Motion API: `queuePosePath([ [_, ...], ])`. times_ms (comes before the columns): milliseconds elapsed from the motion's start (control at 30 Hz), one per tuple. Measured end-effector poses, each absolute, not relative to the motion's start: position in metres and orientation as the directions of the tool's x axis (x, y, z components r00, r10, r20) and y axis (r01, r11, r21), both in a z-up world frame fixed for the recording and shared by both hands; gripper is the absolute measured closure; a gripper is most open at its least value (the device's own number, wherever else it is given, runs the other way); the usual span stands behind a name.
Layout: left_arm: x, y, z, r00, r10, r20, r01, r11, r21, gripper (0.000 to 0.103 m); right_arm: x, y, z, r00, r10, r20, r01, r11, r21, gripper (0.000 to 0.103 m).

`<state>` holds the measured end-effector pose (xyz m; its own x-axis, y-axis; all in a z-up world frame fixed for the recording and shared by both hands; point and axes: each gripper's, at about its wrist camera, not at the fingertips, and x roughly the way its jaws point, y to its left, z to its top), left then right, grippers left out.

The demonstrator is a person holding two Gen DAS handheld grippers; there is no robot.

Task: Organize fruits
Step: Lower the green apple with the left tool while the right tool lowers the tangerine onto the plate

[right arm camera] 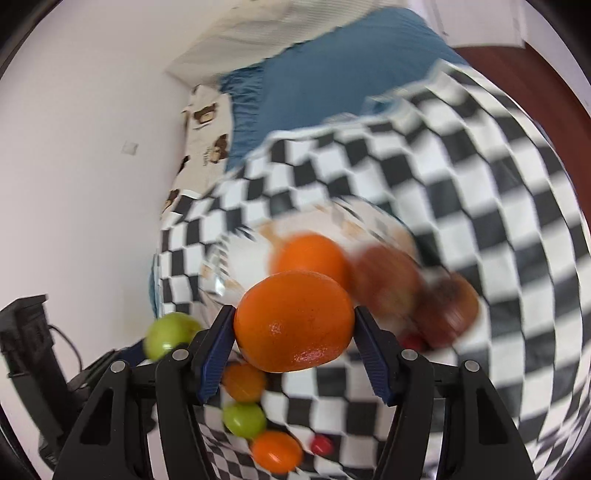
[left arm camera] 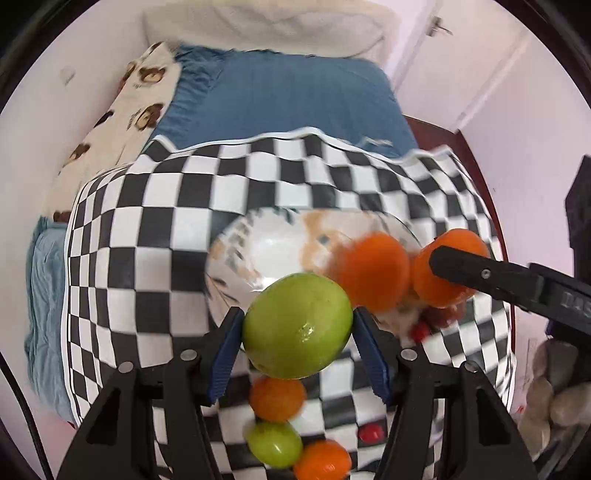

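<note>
My left gripper point(left arm camera: 297, 332) is shut on a green apple point(left arm camera: 297, 326), held above the near rim of a white patterned bowl point(left arm camera: 266, 243). My right gripper point(right arm camera: 294, 328) is shut on an orange point(right arm camera: 294, 321) above the same bowl point(right arm camera: 243, 266); it also shows in the left wrist view point(left arm camera: 448, 273), holding that orange. One orange point(left arm camera: 375, 271) lies in the bowl, with brown fruits point(right arm camera: 447, 310) at its right side. On the checkered cloth point(left arm camera: 147, 229) below lie an orange point(left arm camera: 277, 398), a small green apple point(left arm camera: 274, 444), another orange point(left arm camera: 322, 460) and a red fruit point(left arm camera: 371, 432).
The checkered cloth covers part of a bed with a blue sheet point(left arm camera: 295, 96), a bear-print pillow point(left arm camera: 125, 110) and a white pillow point(left arm camera: 266, 26). A white wall is at the left. A dark wooden bed frame point(left arm camera: 476, 147) runs along the right.
</note>
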<state>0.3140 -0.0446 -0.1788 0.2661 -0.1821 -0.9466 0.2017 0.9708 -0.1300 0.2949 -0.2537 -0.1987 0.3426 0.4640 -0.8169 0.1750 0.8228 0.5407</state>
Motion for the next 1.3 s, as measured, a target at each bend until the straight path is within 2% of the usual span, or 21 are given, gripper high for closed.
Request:
queuePosePath([
  [133,0.345,-0.028,-0.201,0.235,-0.173,-0.956,0.145,0.979,-0.142,0.045,0.348,-0.219,-0.197,0.285,0.484,-0.827,0.135,0.834,0.535,0.037],
  [333,0.36,-0.022,-0.235,0.155,-0.189,-0.97,0.09,0.98,-0.176,0.045,0.406,-0.182,-0.227,0.138,0.487,-0.862,0.131,0.854,0.503,0.037],
  [567,0.363,-0.029,-0.262,0.099,-0.172,-0.98,0.055,0.984,-0.167,0.045,0.424,-0.16,-0.259,-0.035,0.359,-0.933,0.059,0.932,0.357,0.036],
  [600,0.363,-0.029,-0.265,0.087,-0.18,-0.98,0.042,0.983,-0.177,0.045,0.426,-0.157,-0.259,-0.044,0.348,-0.937,0.046,0.937,0.346,0.034],
  [667,0.363,-0.03,-0.267,0.078,-0.185,-0.98,0.031,0.983,-0.183,0.044,0.428,-0.156,-0.257,-0.065,0.351,-0.934,0.033,0.936,0.35,0.025],
  [700,0.363,-0.029,-0.266,0.085,-0.188,-0.978,0.027,0.982,-0.186,0.038,0.429,-0.155,-0.254,-0.067,0.355,-0.933,0.028,0.935,0.353,0.017],
  [733,0.363,-0.03,-0.264,0.094,-0.196,-0.976,0.03,0.98,-0.194,0.02,0.43,-0.156,-0.249,-0.062,0.343,-0.937,0.025,0.939,0.342,0.012],
  [767,0.363,-0.03,-0.262,0.103,-0.201,-0.974,0.035,0.979,-0.198,0.011,0.43,-0.158,-0.246,-0.054,0.329,-0.943,0.025,0.944,0.328,0.012],
  [967,0.358,-0.028,-0.244,0.156,-0.167,-0.974,0.042,0.986,-0.162,0.011,0.419,-0.183,-0.229,0.018,0.299,-0.954,0.031,0.954,0.3,0.012],
  [1300,0.313,-0.015,-0.219,0.265,-0.023,-0.964,0.065,0.998,-0.006,0.011,0.352,-0.208,-0.221,0.167,0.157,-0.973,0.036,0.986,0.165,0.012],
])
